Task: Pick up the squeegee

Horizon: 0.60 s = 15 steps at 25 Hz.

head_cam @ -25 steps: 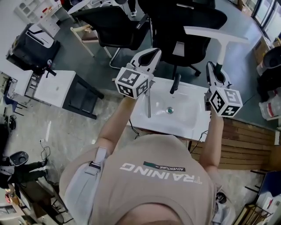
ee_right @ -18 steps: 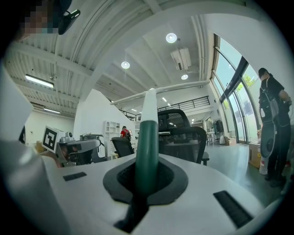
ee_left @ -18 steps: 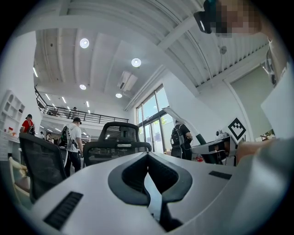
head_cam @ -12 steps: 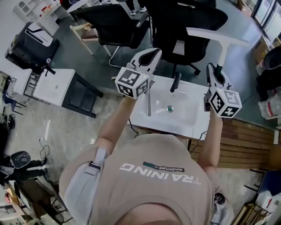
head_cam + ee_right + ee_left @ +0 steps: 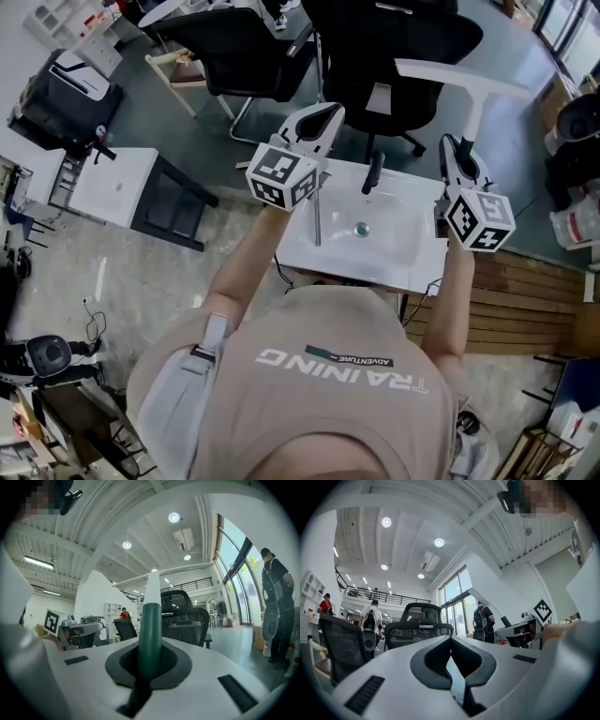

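The squeegee (image 5: pixel 466 82) has a long white blade, a white stem and a green handle (image 5: pixel 150 620). My right gripper (image 5: pixel 456 150) is shut on that green handle and holds the squeegee out level beyond the white sink (image 5: pixel 412 267), blade farthest from me. In the right gripper view (image 5: pixel 149 654) the handle fills the gap between the black pads, and the white blade (image 5: pixel 164 571) crosses above it. My left gripper (image 5: pixel 323 117) hovers level over the sink's left side. In its own view (image 5: pixel 450 639) the pads meet at the tips with nothing between them.
The sink has a black faucet (image 5: pixel 373 173) and a drain (image 5: pixel 362 228); a thin grey rod (image 5: pixel 317 217) shows over the basin under the left gripper. Black office chairs (image 5: pixel 246 56) stand beyond it. A white cabinet (image 5: pixel 112 187) is at left, wooden boards (image 5: pixel 525 300) at right. People (image 5: pixel 371 620) walk in the distance.
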Each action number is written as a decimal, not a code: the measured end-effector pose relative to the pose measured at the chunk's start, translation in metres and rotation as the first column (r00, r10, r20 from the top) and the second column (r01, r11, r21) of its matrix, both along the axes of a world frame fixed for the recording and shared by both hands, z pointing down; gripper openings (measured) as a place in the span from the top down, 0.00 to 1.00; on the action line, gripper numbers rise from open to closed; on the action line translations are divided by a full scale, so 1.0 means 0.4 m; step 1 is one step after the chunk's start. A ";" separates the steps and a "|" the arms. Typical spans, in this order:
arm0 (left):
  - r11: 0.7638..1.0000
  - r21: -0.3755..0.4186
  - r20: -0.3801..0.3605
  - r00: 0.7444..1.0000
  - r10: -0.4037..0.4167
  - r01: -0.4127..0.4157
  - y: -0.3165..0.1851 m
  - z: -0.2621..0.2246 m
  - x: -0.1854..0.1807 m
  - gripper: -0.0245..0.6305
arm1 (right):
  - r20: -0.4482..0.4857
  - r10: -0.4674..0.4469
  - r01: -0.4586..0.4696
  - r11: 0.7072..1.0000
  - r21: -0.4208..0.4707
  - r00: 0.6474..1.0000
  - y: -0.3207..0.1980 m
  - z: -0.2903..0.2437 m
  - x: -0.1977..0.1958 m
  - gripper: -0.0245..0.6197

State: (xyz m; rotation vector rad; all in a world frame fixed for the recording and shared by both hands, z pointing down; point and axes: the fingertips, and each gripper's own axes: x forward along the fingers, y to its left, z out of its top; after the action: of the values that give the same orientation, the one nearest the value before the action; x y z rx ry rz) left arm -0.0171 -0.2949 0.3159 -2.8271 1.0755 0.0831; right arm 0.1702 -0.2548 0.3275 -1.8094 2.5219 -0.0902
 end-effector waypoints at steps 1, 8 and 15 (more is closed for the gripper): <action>1.000 0.001 0.000 1.000 0.002 -0.002 0.002 -0.001 0.001 0.94 | 0.001 0.001 -0.001 1.000 0.002 1.000 0.002 -0.001 0.000 0.92; 1.000 0.004 0.001 1.000 0.004 -0.004 0.001 -0.011 0.005 0.94 | 0.011 -0.003 0.003 1.000 0.017 1.000 0.005 -0.019 -0.007 0.92; 1.000 0.012 -0.006 1.000 0.000 0.000 -0.008 -0.018 -0.008 0.94 | 0.039 0.016 -0.017 1.000 0.023 0.999 0.011 -0.019 0.005 0.92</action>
State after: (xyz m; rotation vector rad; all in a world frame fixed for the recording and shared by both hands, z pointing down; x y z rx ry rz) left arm -0.0202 -0.2981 0.3086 -2.8178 1.0730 0.0971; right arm 0.1724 -0.2502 0.3199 -1.8011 2.4715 -0.0942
